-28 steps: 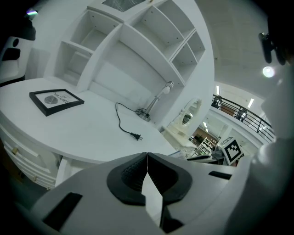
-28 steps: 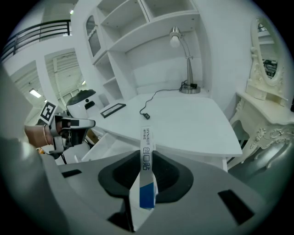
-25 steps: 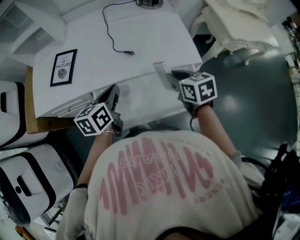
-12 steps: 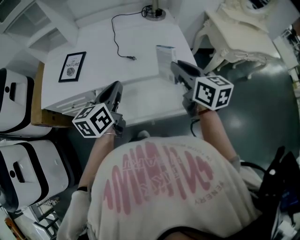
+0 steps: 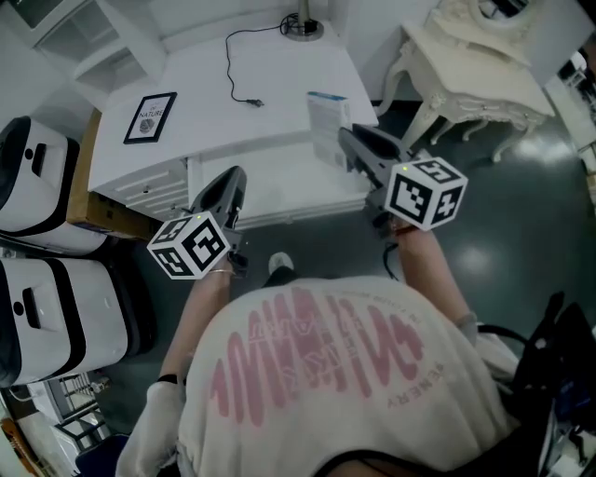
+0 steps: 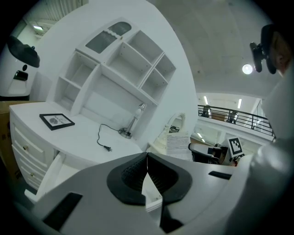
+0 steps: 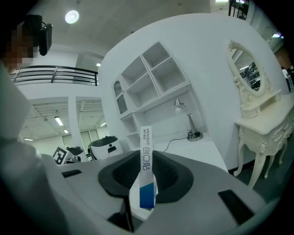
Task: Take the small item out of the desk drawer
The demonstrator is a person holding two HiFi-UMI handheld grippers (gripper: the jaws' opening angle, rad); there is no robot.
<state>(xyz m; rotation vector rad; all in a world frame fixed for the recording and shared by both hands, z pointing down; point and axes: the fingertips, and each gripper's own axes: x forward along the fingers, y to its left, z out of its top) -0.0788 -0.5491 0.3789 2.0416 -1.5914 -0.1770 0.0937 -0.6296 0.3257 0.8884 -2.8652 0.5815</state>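
Observation:
A small white-and-blue box (image 5: 326, 121) stands upright between the jaws of my right gripper (image 5: 345, 140), above the right end of the white desk (image 5: 270, 102). In the right gripper view the pads press on both sides of the box (image 7: 146, 172). The desk drawer (image 5: 279, 186) is pulled out below the desktop. My left gripper (image 5: 233, 179) hovers over the drawer's left part, shut and empty; in its own view the fingertips (image 6: 146, 158) meet. The box (image 6: 178, 143) also shows there, off to the right.
On the desk lie a framed picture (image 5: 149, 117), a black cable (image 5: 240, 70) and a lamp base (image 5: 300, 26). An ornate white side table (image 5: 466, 65) stands to the right. White-and-black machines (image 5: 47, 279) and a cardboard box (image 5: 93, 210) crowd the left.
My right gripper has risen from the drawer with the box and now holds it above the desk's right end. The left gripper stays by the drawer.

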